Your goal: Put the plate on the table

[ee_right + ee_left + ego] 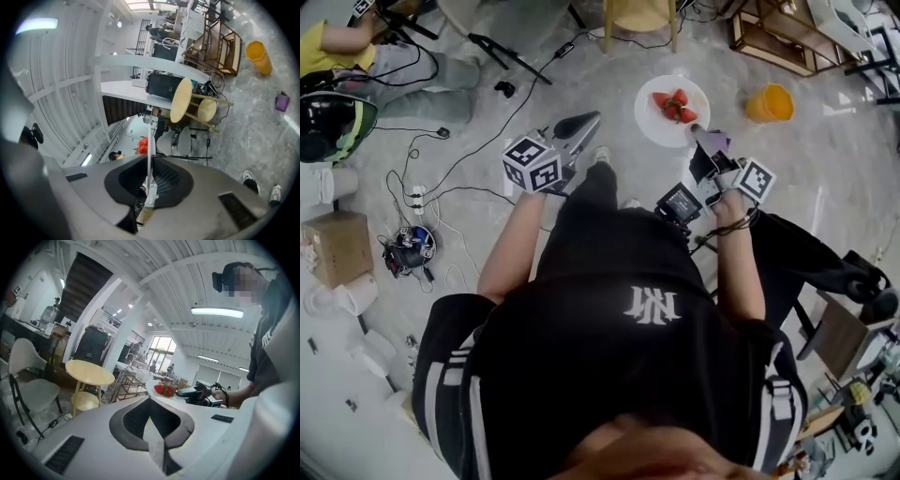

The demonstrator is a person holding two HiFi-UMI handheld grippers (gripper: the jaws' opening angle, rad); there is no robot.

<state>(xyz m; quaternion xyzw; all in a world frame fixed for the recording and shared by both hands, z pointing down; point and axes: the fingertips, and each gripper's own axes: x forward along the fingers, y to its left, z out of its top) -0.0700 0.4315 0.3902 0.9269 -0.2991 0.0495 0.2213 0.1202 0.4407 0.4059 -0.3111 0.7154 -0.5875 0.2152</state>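
Right claw (pixel 149 176): pinching the near rim of the white plate (pixel 649 120). The rim shows edge-on between the pads, and the rest of the plate juts out beyond the tips.
Left claw (pixel 581 124): pressed together on nothing, off to the left of the right claw and apart from the plate.
Load: loose strawberries (pixel 673 105) lie on the plate, ahead of the right claw's tips.
Plate position: in the air over the floor (pixel 825 187), carried by the right claw alone.
Table (pixel 180 101): round and yellow, well ahead of the right claw and beyond the plate. The plate is not yet on it.
Step, as I judge it: carrying the plate to the table.
Risk, sag: the grip is on one side only, so the plate's weight hangs past the pads. It could pivot down and let the strawberries roll off.
Risk, slip: the rim is thin and looks smooth. A jolt could slide it out of the pads and drop it onto the hard floor.
Risk, landing: if the plate comes in too low, its far rim could strike the table's edge. If the claw lets go before the plate lies flat, it could tip.
Risk, footing: cables (pixel 469 155) trail across the floor left of the left claw, and a snag there would jerk the carry.
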